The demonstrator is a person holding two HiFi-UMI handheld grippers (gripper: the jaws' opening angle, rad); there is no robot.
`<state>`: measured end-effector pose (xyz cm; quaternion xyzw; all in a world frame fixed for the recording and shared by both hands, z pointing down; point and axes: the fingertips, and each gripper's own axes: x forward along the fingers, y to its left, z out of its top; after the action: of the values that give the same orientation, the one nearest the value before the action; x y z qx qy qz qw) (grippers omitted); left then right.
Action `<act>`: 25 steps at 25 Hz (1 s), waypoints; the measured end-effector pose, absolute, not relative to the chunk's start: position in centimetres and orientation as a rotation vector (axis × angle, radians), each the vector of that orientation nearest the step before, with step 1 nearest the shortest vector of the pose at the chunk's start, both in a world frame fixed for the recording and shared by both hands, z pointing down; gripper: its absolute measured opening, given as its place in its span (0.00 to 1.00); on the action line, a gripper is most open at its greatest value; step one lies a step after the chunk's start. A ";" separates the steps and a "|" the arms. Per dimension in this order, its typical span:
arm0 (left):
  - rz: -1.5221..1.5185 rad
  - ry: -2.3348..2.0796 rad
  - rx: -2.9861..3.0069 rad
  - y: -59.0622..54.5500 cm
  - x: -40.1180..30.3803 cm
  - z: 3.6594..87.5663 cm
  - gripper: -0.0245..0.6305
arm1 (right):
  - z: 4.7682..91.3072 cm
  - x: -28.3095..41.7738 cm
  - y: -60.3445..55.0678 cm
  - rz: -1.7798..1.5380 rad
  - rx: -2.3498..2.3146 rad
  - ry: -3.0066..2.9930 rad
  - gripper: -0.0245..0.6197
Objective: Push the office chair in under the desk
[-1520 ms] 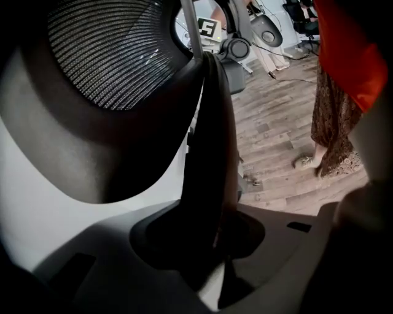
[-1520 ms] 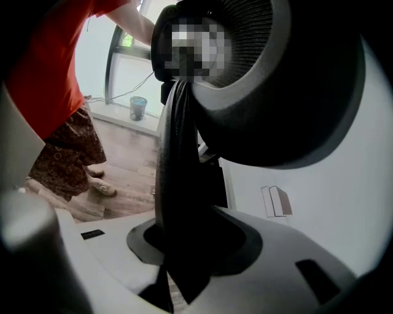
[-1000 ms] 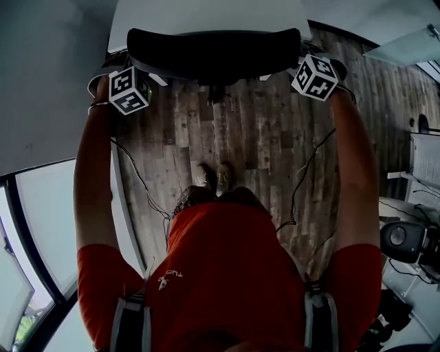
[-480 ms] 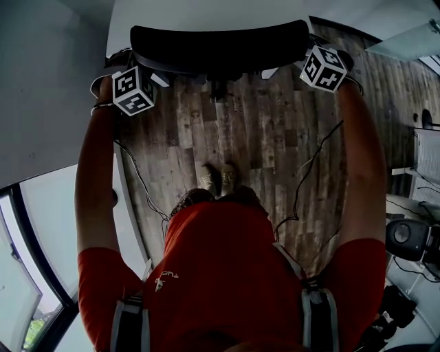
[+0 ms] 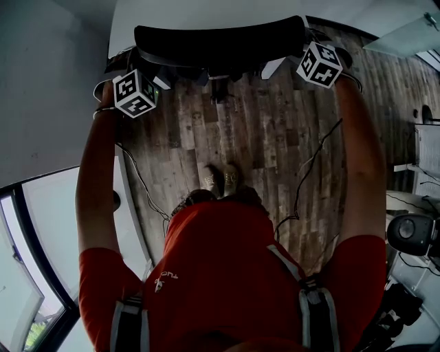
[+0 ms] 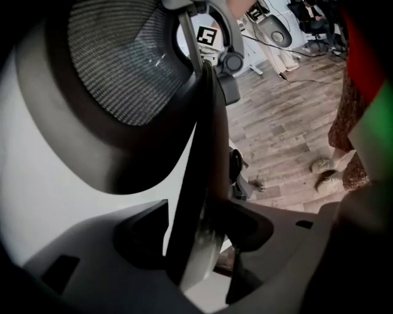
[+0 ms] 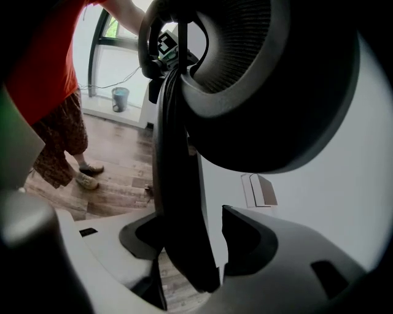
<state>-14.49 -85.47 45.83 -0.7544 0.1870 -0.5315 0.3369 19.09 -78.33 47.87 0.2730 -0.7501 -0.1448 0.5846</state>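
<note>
The office chair's black mesh back (image 5: 220, 45) stands against the white desk (image 5: 206, 12) at the top of the head view. My left gripper (image 5: 141, 69) is at the back's left edge and my right gripper (image 5: 302, 49) at its right edge. In the left gripper view the dark frame edge (image 6: 206, 153) runs between the jaws of the left gripper (image 6: 199, 245), which are opening, with a light gap beside it. The right gripper view shows the frame edge (image 7: 175, 153) between the right gripper's (image 7: 190, 245) opening jaws, also with a gap.
Wooden plank floor (image 5: 261, 137) lies between me and the chair, with cables (image 5: 302, 179) trailing across it. A glass wall (image 5: 41, 227) is at the left and black equipment (image 5: 409, 234) at the right. A blue bin (image 7: 120, 98) stands by the window.
The chair back and both grippers have shifted a little farther toward the desk, and my feet have followed forward.
</note>
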 end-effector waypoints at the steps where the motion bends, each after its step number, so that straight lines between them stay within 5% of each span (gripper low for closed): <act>1: -1.373 0.494 -1.974 -85.3 -14.6 45.5 0.43 | 47.5 19.2 -78.1 -0.338 0.644 -1.745 0.42; 11: -1.149 0.665 -2.099 -82.0 -16.6 40.8 0.44 | 42.5 20.2 -73.9 -0.352 0.816 -1.784 0.42; 19: -0.587 0.905 -2.470 -75.6 -15.2 32.9 0.43 | 35.8 15.3 -69.1 -0.347 1.283 -2.136 0.41; 25: -0.205 0.915 -2.669 -70.0 -12.2 29.3 0.29 | 31.8 8.9 -65.0 -0.335 1.564 -2.438 0.28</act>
<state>-12.18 -69.98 29.33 -0.9319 0.3197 -0.0717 0.1558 8.90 -65.03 31.83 0.5330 -0.8308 -0.1142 0.1126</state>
